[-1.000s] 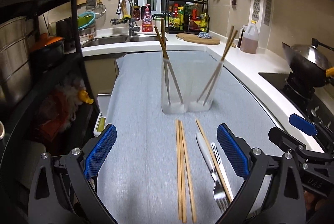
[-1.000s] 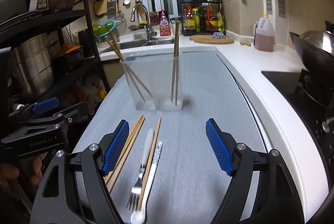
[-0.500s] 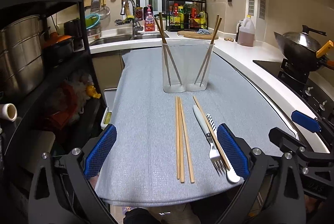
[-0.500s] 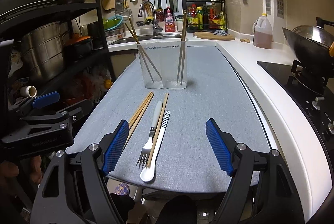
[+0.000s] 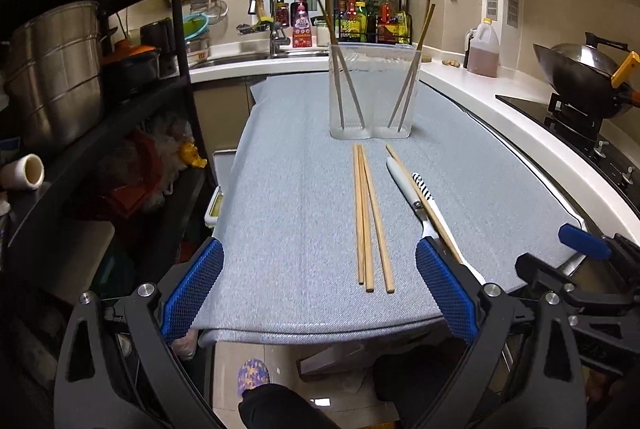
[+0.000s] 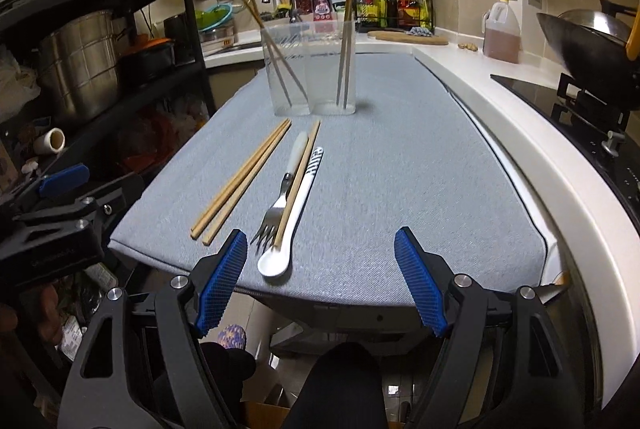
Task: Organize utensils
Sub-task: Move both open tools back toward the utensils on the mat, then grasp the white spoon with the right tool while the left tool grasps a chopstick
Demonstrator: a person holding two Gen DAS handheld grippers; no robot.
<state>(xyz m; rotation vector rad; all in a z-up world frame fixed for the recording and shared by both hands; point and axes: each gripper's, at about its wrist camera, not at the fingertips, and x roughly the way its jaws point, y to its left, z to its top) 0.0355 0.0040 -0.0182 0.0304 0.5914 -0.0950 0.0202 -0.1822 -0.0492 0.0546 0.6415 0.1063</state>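
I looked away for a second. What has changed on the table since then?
Both grippers drew back toward the near table edge, still open and empty: left gripper, right gripper. The loose chopsticks, fork, spoon and clear holder stayed put.

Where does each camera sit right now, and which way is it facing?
Left wrist: behind the open left tongs, off the table's near edge, facing the holder; the right tongs show at right.
Right wrist: behind the open right tongs, same facing; fork and spoon ahead.
Shared: holder, loose chopsticks, grey mat.
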